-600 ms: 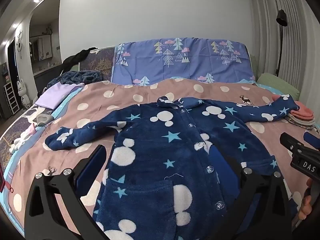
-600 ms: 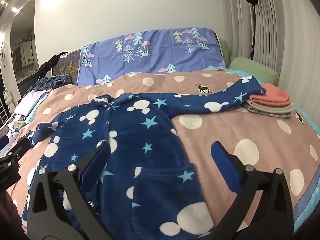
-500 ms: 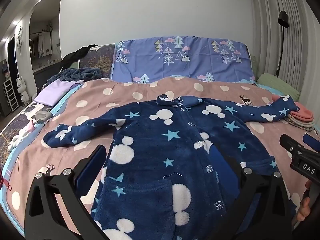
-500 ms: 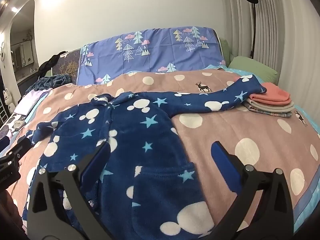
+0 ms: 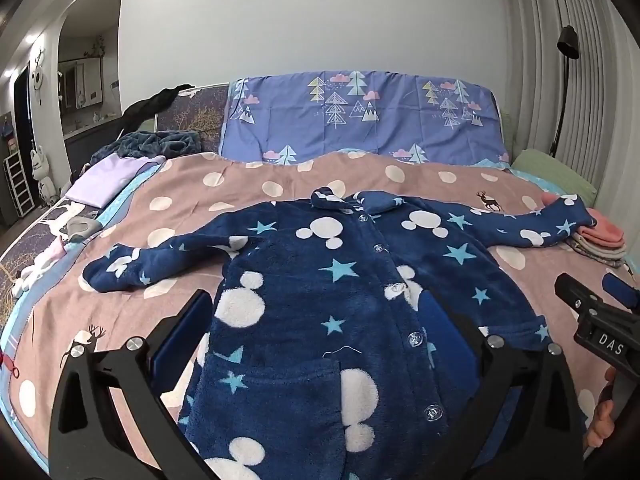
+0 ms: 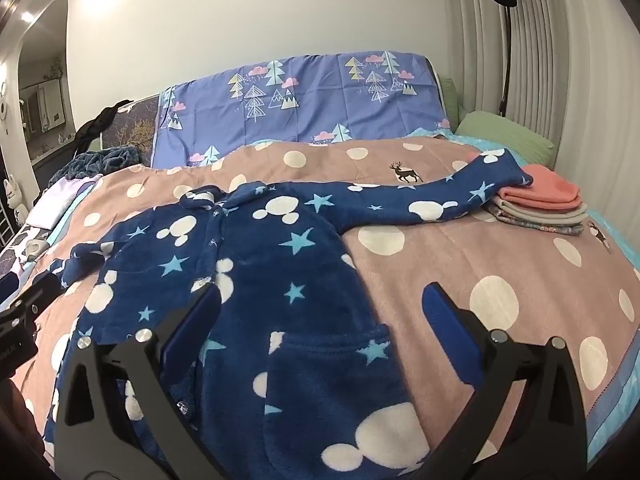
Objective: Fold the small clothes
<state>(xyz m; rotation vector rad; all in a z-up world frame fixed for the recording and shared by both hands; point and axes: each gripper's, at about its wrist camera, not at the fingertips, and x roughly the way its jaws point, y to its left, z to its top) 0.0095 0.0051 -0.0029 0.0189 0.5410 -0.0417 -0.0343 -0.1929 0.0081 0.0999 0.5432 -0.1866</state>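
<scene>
- A bedroom with a white wall and pleated curtains; a wide bed fills the view, covered by a pink-brown bedspread [image 6: 500, 264] with cream dots and small deer.
- A purple pillow cover [image 5: 360, 120] with trees and clouds stands along the head of the bed.
- A navy fleece baby jacket [image 5: 340, 300] with white mouse heads and pale blue stars lies flat, front up and buttoned, in the middle of the bedspread.
- The jacket's long axis runs away from the viewer: hem nearest, collar toward the pillow cover. Both sleeves stretch out sideways.
- The left sleeve [image 5: 132, 264] ends on bare bedspread; the right sleeve [image 6: 440, 200] reaches far right, its cuff resting against a stack of folded clothes [image 6: 540, 204].
- The left gripper [image 5: 316, 320] hovers above the jacket's lower left half, fingers spread wide, pinching nothing.
- The right gripper [image 6: 320, 312] hovers above the lower right half, straddling the jacket's side edge, fingers likewise spread and empty.
- Both grippers point forward and slightly downward, side by side, near the hem.
- Each sleeve lies ahead and outward from the gripper on its own side, so each hand seems the natural one for its sleeve.
- No fold looks begun yet.
</scene>
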